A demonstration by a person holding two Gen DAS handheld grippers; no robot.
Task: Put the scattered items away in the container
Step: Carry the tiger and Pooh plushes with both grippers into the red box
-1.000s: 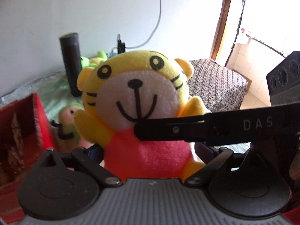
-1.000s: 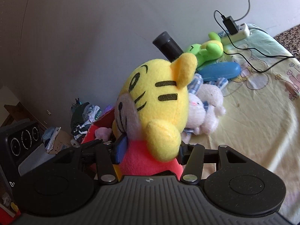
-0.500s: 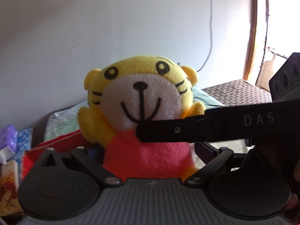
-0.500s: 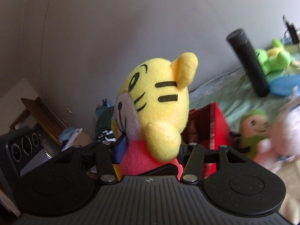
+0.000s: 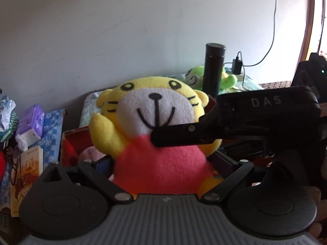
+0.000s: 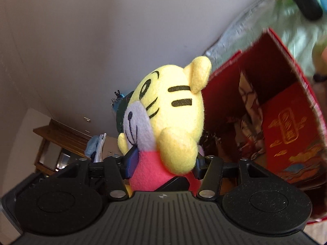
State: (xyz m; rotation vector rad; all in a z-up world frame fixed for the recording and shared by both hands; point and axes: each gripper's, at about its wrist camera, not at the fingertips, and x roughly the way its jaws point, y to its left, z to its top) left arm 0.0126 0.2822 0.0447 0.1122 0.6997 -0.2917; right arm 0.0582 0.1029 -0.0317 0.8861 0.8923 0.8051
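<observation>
A yellow tiger plush (image 5: 155,112) in a red shirt hangs in the air, gripped from both sides. My left gripper (image 5: 161,161) is shut on its red body, jaws set wide. My right gripper (image 6: 163,161) is shut on the same plush (image 6: 169,114), seen here from the side. One right finger (image 5: 184,137) crosses the plush's chest in the left wrist view. The red box (image 6: 286,122) stands open just behind and to the right of the plush. Its rim (image 5: 75,130) shows low behind the plush, with a pink toy (image 5: 90,155) inside.
A black flask (image 5: 214,69) stands on the bed with a green plush (image 5: 229,77) and a plugged charger (image 5: 237,65) behind it. A purple tissue pack (image 5: 30,122) and a book (image 5: 26,173) lie at the left. Wooden furniture (image 6: 61,138) stands at the far wall.
Both grippers carried the plush sideways together, and their hold on it is the same. The red box now fills the right of the right wrist view, close behind the plush.
</observation>
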